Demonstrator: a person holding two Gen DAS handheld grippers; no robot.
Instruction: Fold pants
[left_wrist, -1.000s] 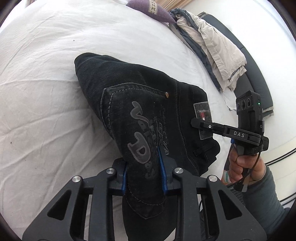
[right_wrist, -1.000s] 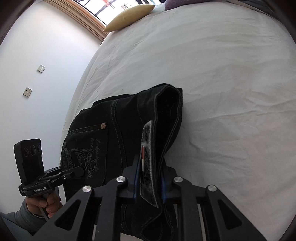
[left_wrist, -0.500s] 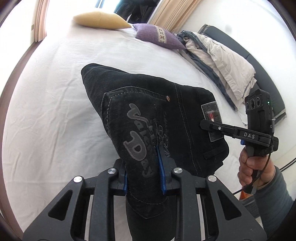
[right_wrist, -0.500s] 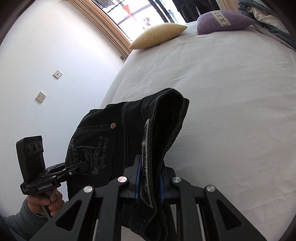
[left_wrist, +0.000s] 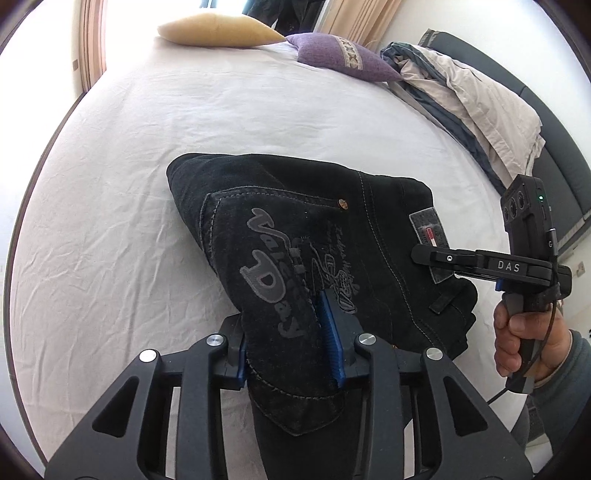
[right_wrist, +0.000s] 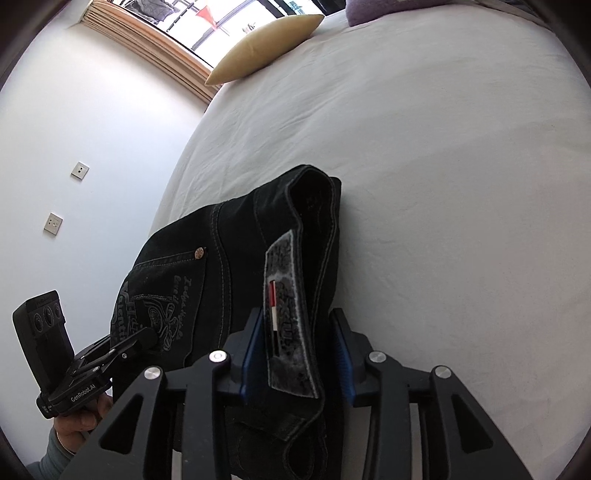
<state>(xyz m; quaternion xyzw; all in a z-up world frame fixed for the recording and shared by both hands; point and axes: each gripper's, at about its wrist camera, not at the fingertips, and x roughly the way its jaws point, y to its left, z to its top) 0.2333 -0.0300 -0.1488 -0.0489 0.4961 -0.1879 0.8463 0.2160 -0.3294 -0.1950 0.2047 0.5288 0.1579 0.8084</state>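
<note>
White wrinkled bedsheet (left_wrist: 129, 206) lay under folded black jeans (left_wrist: 369, 236), lifted at near end. Left gripper (left_wrist: 288, 343) clamped printed back pocket; right gripper (right_wrist: 295, 354) clamped waistband at grey leather patch (right_wrist: 288, 317). Two cushions at far end: one yellow (left_wrist: 218, 29), one purple (left_wrist: 340, 59). One copper rivet (left_wrist: 343, 203).
</note>
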